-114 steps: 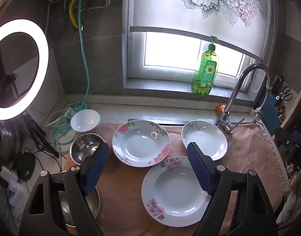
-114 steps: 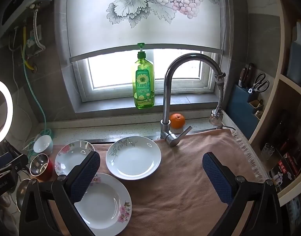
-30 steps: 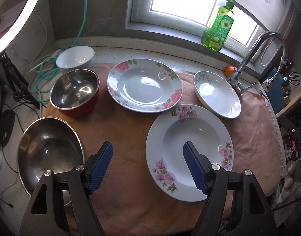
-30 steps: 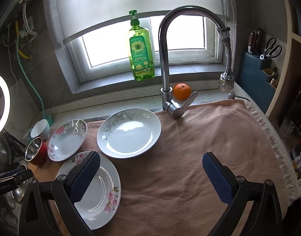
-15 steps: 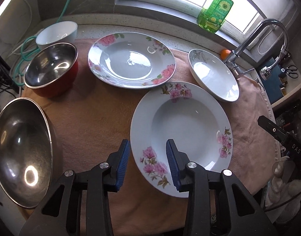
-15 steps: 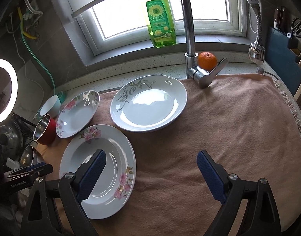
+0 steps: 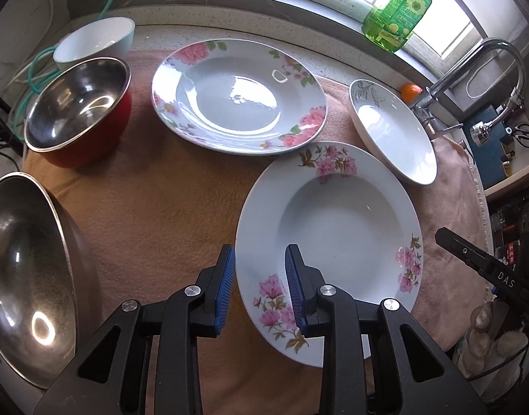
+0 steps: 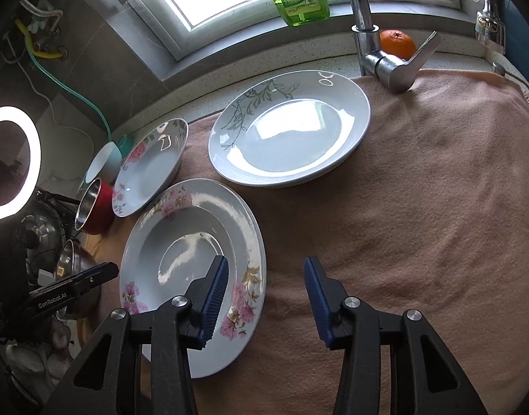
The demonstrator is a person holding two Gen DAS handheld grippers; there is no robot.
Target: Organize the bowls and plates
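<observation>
Your near floral plate [image 7: 330, 228] lies on the peach cloth [image 7: 153, 207] toward the front of the counter, with the bigger floral plate [image 7: 238, 95] just behind it at the back edge and the leaf-pattern plate [image 7: 395, 135] close on its far right side by the tap [image 7: 471, 65]. Along the cloth's left edge stand the white bowl [image 7: 95, 41], the red steel-lined bowl [image 7: 77, 103] and the large steel bowl [image 7: 26, 276]; a green soap bottle [image 7: 399, 14] and an orange [image 7: 411, 91] sit behind. Your left gripper [image 7: 259, 285] tilts steeply down, its jaws closing astride the near plate's left rim, pads not yet pressing. Your right gripper [image 8: 264, 294] also angles down, jaws closing, the left finger over the plate's right rim, the other over bare cloth.
</observation>
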